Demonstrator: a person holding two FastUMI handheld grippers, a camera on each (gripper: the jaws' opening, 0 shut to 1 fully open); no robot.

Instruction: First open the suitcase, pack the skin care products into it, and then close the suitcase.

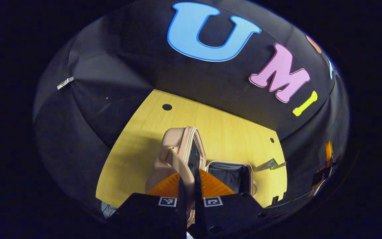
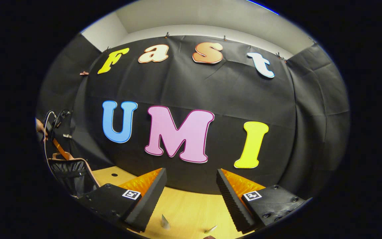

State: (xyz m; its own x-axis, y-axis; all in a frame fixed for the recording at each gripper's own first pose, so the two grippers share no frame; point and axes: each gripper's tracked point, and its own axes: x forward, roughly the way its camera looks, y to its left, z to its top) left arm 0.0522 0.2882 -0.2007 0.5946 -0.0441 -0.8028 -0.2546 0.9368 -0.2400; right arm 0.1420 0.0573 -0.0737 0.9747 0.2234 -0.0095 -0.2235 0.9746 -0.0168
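Note:
A pale pink suitcase lies on the yellow table. Its lid stands nearly upright, and its black-lined base lies open to the right. My left gripper is shut on the lid's edge. A pale green tube lies on the table just right of the base. In the right gripper view the open suitcase sits at the far left. My right gripper hangs open above the table with nothing between its fingers. Two small pointed tips of products peek up below it.
The black cloth wall closes off the table's far side. Small round holes mark the tabletop near the back. Cables and an orange part hang at the left edge of the right gripper view.

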